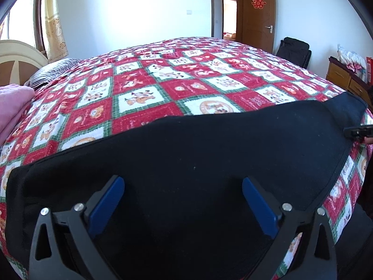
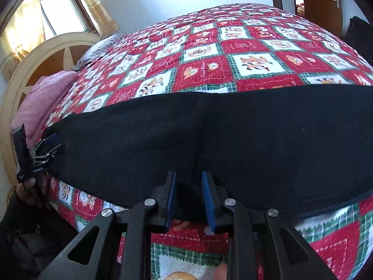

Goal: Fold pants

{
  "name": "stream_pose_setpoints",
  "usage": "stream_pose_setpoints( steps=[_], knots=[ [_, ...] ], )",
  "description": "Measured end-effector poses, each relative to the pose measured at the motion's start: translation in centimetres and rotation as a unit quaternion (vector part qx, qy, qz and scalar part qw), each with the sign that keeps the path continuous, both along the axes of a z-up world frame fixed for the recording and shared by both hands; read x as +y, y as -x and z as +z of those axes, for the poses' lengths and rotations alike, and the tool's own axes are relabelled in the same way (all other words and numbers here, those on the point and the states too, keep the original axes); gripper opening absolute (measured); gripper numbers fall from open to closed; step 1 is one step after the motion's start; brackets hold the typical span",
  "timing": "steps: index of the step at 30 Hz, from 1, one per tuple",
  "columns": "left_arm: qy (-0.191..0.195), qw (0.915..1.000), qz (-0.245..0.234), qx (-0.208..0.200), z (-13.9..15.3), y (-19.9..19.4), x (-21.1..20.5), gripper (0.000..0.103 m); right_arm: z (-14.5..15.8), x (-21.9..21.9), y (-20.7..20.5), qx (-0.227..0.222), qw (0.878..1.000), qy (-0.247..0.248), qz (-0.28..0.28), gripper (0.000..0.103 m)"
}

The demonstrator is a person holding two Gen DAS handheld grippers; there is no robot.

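Black pants [image 1: 186, 154] lie flat across the near edge of the bed, also in the right wrist view [image 2: 233, 135]. My left gripper [image 1: 183, 184] is open, its blue pads wide apart over the pants' near edge. It shows small at the left of the right wrist view [image 2: 46, 147]. My right gripper [image 2: 188, 179] has its blue pads close together on the pants' near hem, with a fold of cloth between them. Its tip shows at the right edge of the left wrist view [image 1: 359, 131].
The bed has a red, white and green patchwork quilt [image 1: 163, 81]. A pink folded blanket [image 1: 14, 107] and a striped pillow [image 1: 51, 72] lie at the headboard end. A wooden dresser [image 1: 347, 79], a dark chair [image 1: 296, 51] and an open door [image 1: 256, 14] stand beyond.
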State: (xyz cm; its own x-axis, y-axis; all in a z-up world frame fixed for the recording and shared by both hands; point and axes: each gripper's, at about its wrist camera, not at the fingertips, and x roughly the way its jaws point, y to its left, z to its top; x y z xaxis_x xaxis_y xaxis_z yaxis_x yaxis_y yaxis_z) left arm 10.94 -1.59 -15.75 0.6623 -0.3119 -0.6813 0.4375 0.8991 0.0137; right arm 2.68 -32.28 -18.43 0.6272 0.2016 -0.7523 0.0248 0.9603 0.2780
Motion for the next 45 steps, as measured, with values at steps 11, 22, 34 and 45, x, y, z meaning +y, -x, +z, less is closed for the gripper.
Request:
stream_pose_setpoints(
  steps=[11,22,34,45],
  knots=[
    [-0.007,0.9999,0.01,0.01,0.1,-0.2,-0.1,0.103,0.8,-0.1,0.0,0.008,1.0,0.008,-0.004,0.025],
    [-0.007,0.9999,-0.007,0.01,1.1,-0.3,-1.6,0.103,-0.3,-0.3,0.0,0.002,1.0,0.006,-0.006,0.025],
    [-0.042,0.9979,-0.049,0.008,0.7,-0.6,-5.9,0.103,2.4,-2.4,1.9,-0.047,0.998,-0.021,-0.019,0.025],
    [-0.014,0.9995,-0.028,0.011,0.2,-0.2,-4.6,0.103,8.6,-16.7,11.0,-0.131,0.955,-0.045,-0.263,0.025]
  ],
)
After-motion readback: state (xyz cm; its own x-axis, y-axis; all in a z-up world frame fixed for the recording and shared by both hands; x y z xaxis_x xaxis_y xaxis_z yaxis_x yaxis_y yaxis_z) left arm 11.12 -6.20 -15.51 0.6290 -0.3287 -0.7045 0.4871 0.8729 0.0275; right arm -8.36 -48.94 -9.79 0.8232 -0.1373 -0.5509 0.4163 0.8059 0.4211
